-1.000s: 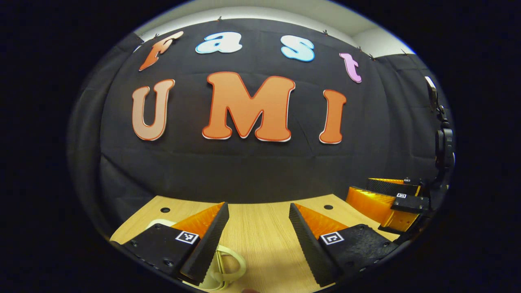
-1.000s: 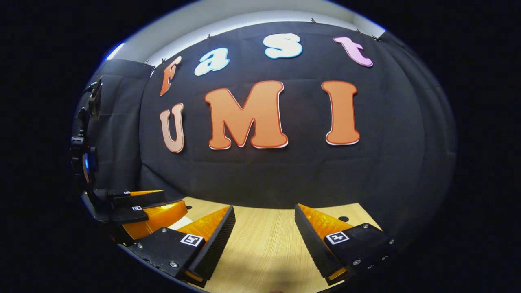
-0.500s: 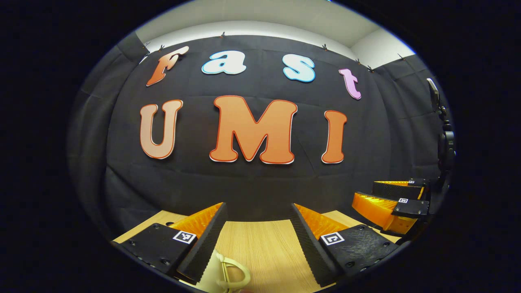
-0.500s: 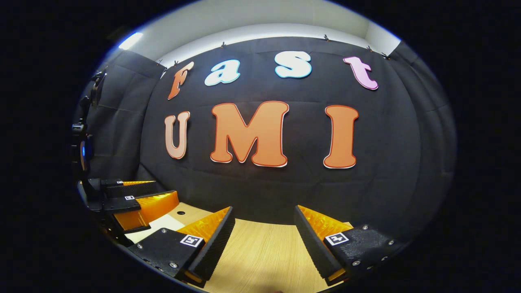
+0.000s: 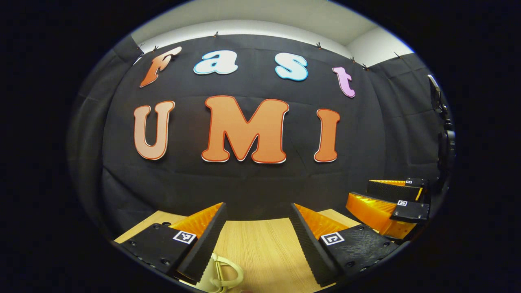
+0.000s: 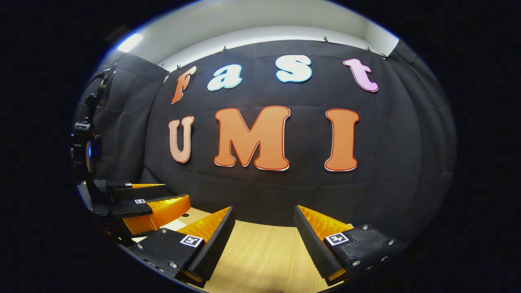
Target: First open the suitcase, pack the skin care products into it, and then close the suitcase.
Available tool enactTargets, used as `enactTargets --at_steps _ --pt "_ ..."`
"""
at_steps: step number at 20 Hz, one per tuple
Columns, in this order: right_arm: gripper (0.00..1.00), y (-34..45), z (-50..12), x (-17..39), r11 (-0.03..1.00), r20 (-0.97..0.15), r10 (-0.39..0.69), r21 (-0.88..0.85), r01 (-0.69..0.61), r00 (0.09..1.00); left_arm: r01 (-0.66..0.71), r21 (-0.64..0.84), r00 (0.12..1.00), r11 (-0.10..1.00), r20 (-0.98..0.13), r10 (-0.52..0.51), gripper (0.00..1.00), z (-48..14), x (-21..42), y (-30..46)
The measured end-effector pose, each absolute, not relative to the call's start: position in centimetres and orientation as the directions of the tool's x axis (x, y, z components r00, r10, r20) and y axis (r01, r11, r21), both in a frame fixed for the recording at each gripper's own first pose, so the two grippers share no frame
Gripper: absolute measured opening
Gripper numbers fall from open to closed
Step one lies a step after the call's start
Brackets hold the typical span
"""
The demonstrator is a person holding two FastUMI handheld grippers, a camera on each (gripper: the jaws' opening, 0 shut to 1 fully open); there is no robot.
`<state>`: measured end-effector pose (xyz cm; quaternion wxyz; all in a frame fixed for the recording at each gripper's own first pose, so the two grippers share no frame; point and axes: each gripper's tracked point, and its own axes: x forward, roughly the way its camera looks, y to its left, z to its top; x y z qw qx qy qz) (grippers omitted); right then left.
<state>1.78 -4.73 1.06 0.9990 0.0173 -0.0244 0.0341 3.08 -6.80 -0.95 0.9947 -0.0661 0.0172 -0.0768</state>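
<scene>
In the left gripper view my left gripper [image 5: 257,208] is open, its fingers spread over the wooden table [image 5: 260,244] with nothing between them. Just below its left finger lies a cream-white object with a looped handle [image 5: 225,276], partly hidden by that finger; I cannot tell what it belongs to. The right gripper [image 5: 388,199] hangs at the right, fingers apart. In the right gripper view my right gripper [image 6: 264,210] is open and empty above the table [image 6: 260,252]. The left gripper [image 6: 150,201] sits at the left, over a white patch [image 6: 174,224] on the table.
The black booth wall [image 5: 252,183] rises just behind the table's far edge. A round hole [image 5: 165,223] marks the tabletop at the left. A dark stand with gear [image 6: 83,142] stands at the far left of the right gripper view.
Both views have tipped upward: the wall sits lower in frame and less table shows. The cream handle has slid lower in the left gripper view. Both grippers stayed open.
</scene>
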Motion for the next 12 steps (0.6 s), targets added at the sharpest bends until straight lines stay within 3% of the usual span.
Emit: enactTargets --at_steps 1,4,6,11,12 --pt "0.93 -4.7 1.0 1.7 0.997 0.049 0.07 0.03 -0.072 0.996 0.146 -0.128 0.988 0.981 -0.029 -0.151 0.95 -1.0 3.2 -6.7" --pt "0.94 -5.2 0.9 1.4 0.998 0.055 0.056 0.009 -0.056 0.997 0.145 -0.117 0.987 0.982 -0.045 -0.151 0.92 -1.1 3.2 -7.1" --pt "0.94 -5.6 0.9 1.1 0.999 0.058 0.046 0.014 -0.047 0.997 0.153 -0.115 0.987 0.981 -0.04 -0.158 0.97 -1.0 3.1 -7.6" --pt "0.94 -6.4 1.0 0.6 0.999 0.065 0.03 0.04 -0.033 0.997 0.168 -0.101 0.985 0.981 -0.03 -0.172 0.97 -0.9 2.4 -8.6" --pt "1.0 -6.3 0.9 0.6 0.998 0.066 0.031 0.043 -0.034 0.997 0.166 -0.096 0.985 0.981 -0.027 -0.17 0.97 -0.9 2.3 -8.6"
